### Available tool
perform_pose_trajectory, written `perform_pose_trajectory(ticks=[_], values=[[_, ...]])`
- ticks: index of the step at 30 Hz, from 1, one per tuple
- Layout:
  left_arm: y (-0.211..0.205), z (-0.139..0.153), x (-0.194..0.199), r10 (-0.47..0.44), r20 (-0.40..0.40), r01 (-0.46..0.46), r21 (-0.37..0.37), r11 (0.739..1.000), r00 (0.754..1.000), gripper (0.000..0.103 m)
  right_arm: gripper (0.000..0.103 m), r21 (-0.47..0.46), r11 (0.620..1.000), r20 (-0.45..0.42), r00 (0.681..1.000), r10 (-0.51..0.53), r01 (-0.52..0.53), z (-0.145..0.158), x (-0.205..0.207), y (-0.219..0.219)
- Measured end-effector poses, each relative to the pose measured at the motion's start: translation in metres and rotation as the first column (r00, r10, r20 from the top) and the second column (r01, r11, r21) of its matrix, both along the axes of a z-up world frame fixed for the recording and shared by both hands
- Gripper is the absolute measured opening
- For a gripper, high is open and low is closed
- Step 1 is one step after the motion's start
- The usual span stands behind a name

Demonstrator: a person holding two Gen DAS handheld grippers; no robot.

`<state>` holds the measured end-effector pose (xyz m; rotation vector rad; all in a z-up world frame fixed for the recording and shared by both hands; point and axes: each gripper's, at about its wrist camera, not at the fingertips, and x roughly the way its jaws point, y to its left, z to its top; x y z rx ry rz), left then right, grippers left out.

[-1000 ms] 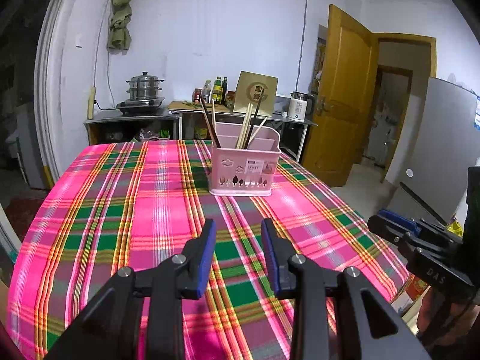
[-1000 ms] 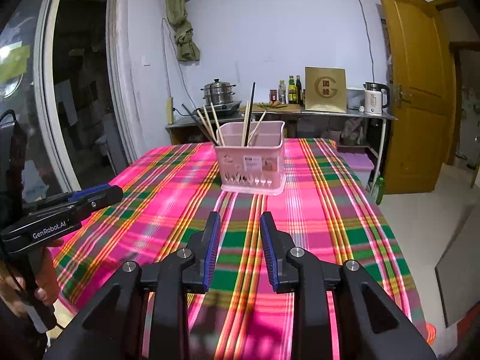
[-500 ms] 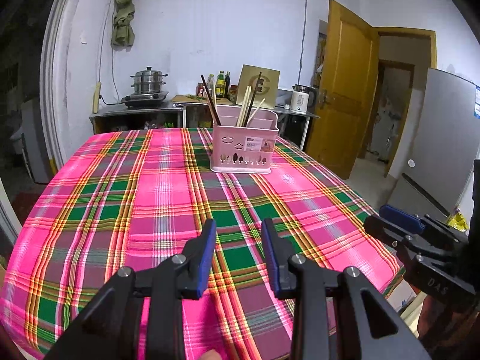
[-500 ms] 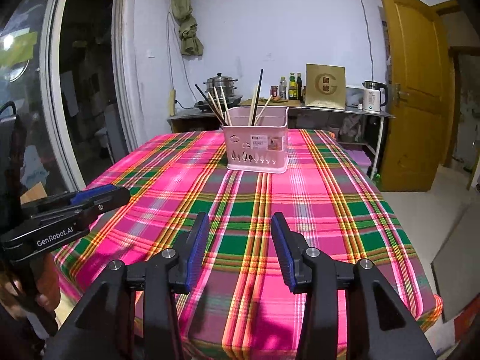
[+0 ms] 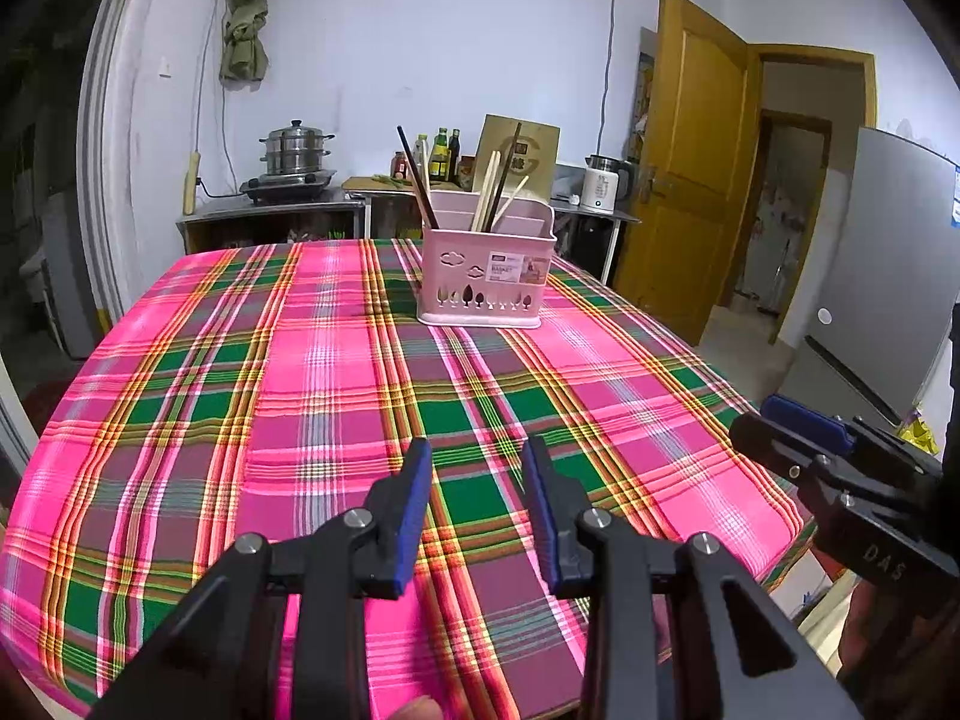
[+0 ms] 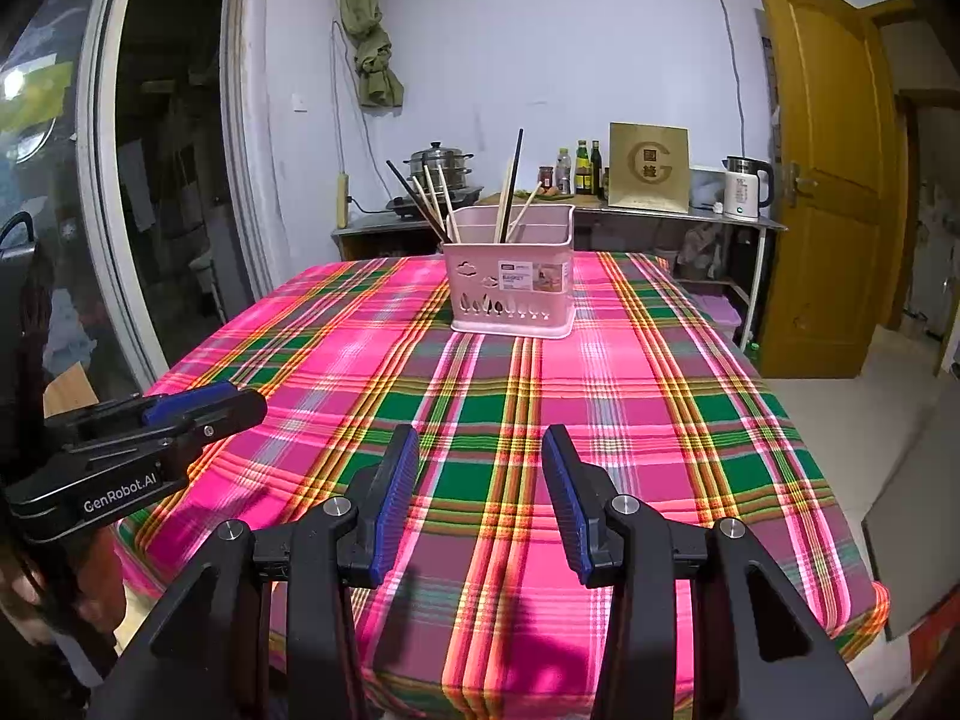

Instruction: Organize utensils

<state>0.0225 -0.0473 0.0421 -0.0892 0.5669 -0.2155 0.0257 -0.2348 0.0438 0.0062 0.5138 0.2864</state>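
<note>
Both claws hang empty over the near edge of the desk (image 5: pixel 180 420), which is covered in a pink, green and yellow plaid cloth. The left claw (image 5: pixel 480 504) has its blue pads parted with only cloth showing between them; the right claw (image 6: pixel 480 492) stands wider apart, likewise with nothing in its gap. The pink utensil basket (image 5: pixel 486 270) sits upright toward the far end of the desk, well apart from both claws, with dark and pale chopsticks (image 5: pixel 492 192) leaning out of its compartments. From the left wrist view you get the grey refrigerator (image 5: pixel 870 276) and the open doorway past the wooden door (image 5: pixel 696 156), plus the right claw coming in low at the right edge. The right wrist view instead shows the dark glass sliding door (image 6: pixel 156 180) on the left and the left claw's body, marked "GenRobot.AI", with a hand (image 6: pixel 24 594) under it. Both views share the steamer pot (image 6: pixel 438 165) on the back counter, the bottles, the white electric kettle (image 6: pixel 744 189) and the green cloth hung on the wall.
</note>
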Motion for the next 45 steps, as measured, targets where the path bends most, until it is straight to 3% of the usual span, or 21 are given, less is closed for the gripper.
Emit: perform_pose_trajectory(ticks=[45], values=[[-0.0040, -0.0010, -0.0043, -0.001, 0.004, 0.001, 0.010, 1.000, 1.000, 0.032, 0.044, -0.005, 1.000, 0.003, 1.000, -0.001, 0.001, -0.0015, 0.0020, 0.0004]])
